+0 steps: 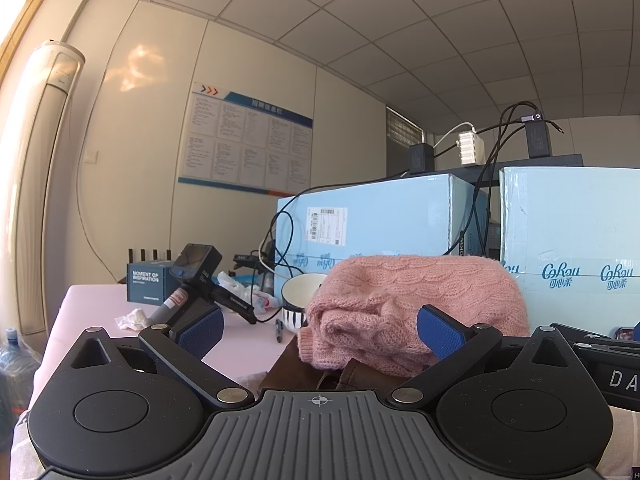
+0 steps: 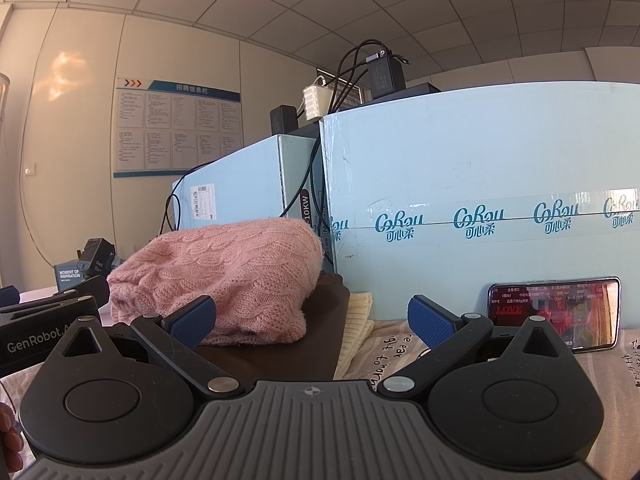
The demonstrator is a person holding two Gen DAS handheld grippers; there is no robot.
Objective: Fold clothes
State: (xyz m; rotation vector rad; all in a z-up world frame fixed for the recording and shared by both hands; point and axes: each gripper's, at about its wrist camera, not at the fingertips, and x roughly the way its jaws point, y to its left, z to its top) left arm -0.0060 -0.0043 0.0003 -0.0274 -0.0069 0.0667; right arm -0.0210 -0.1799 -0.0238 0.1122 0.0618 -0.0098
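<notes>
A folded pink cable-knit sweater [image 1: 416, 304] lies on top of a dark brown garment [image 1: 316, 372]. It also shows in the right wrist view [image 2: 240, 276], on the brown garment [image 2: 296, 344], with a cream knit piece [image 2: 356, 328] beside it. My left gripper [image 1: 320, 330] is open and empty, its fingers either side of the sweater's near edge. My right gripper [image 2: 312, 320] is open and empty, just in front of the pile's right side.
Light blue cartons [image 2: 480, 200] stand close behind the pile. A phone [image 2: 554, 312] leans against one. A striped bowl [image 1: 298, 300], a pen [image 1: 279, 330], a spare gripper [image 1: 196, 280], a dark box [image 1: 146, 282] and cables lie on the pink table [image 1: 92, 304].
</notes>
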